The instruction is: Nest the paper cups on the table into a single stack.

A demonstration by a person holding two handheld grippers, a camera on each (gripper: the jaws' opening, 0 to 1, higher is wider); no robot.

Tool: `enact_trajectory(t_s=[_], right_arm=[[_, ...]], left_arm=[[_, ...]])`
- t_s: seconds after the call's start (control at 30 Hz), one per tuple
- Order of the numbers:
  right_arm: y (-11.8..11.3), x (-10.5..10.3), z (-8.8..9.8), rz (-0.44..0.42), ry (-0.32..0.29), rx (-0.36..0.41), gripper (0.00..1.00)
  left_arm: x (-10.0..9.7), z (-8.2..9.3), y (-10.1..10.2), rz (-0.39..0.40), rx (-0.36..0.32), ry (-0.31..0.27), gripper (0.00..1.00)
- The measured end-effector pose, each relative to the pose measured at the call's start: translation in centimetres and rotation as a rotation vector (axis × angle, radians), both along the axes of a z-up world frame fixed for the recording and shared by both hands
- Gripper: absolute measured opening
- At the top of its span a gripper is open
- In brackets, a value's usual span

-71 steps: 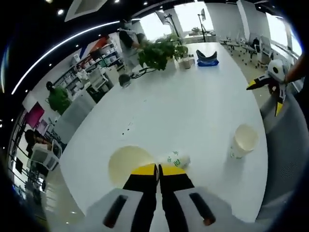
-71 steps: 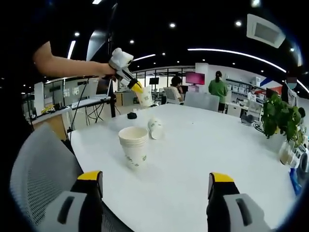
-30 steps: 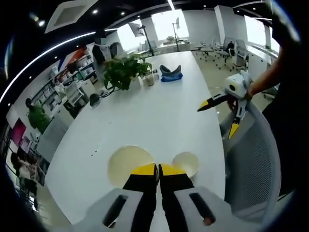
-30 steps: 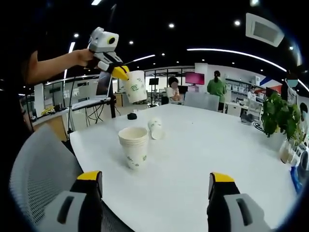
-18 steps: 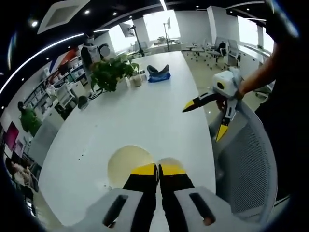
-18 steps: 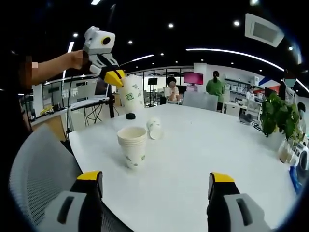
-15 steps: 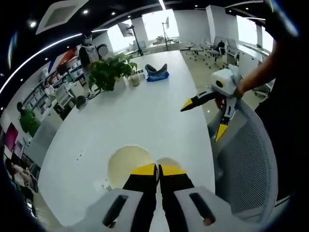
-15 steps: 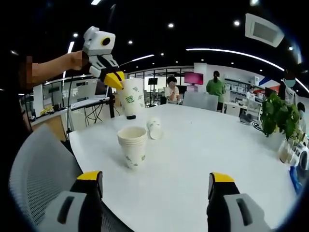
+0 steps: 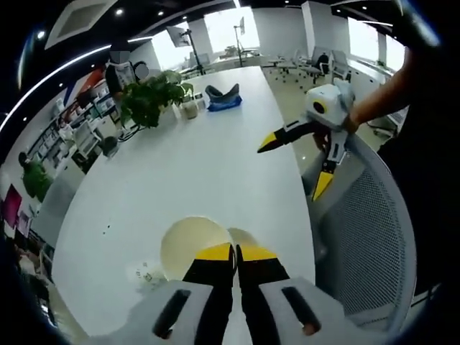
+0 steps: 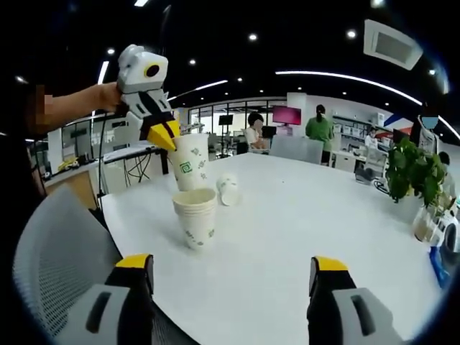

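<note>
1. Seen from the right gripper view, the left gripper (image 10: 165,136) hangs above a stack of paper cups (image 10: 195,216) on the white tabletop (image 10: 302,215), its yellow-tipped jaws pinched together on the rim of a single paper cup (image 10: 188,164).
2. That held cup is upright, its base sitting at the mouth of the stack; whether it touches the stack cannot be told.
3. In the left gripper view, the left gripper's own jaws rise closed from the bottom edge, the held cup's open mouth just left of their tips and the rim of the stack peeking out on their right.
4. A third cup, the fallen cup (image 10: 229,190), lies on its side on the tabletop just beyond the stack.
5. The right gripper (image 10: 232,277) waits low at the near edge of the tabletop, jaws spread wide and holding nothing; in the left gripper view it hangs above a grey mesh chair (image 9: 363,237), jaws likewise parted.
6. A potted plant (image 9: 147,97) and a blue object (image 9: 221,97) sit at the far end of the tabletop.
7. People stand and sit in the office beyond.
</note>
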State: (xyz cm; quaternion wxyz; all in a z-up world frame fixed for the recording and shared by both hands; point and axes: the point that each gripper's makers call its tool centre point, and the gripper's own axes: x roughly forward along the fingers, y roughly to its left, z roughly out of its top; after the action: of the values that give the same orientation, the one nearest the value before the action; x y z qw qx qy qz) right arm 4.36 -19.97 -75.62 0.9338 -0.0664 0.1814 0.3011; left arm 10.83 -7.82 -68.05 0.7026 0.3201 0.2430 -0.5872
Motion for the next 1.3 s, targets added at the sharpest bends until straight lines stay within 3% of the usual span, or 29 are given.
enact_trajectory(t_s=[0.8,1.3], right_arm=[[-0.2,0.0,0.0,-0.013,0.007,-0.003,0.88],[-0.3,-0.1,-0.2,-0.018,0.02,-0.002,0.86]], left_arm=[[-0.4,-3.7,-1.3,-0.023,0.049,0.055,0.0],[0.0,-5.5,-1.8,-0.015,0.028,0.118,0.0]])
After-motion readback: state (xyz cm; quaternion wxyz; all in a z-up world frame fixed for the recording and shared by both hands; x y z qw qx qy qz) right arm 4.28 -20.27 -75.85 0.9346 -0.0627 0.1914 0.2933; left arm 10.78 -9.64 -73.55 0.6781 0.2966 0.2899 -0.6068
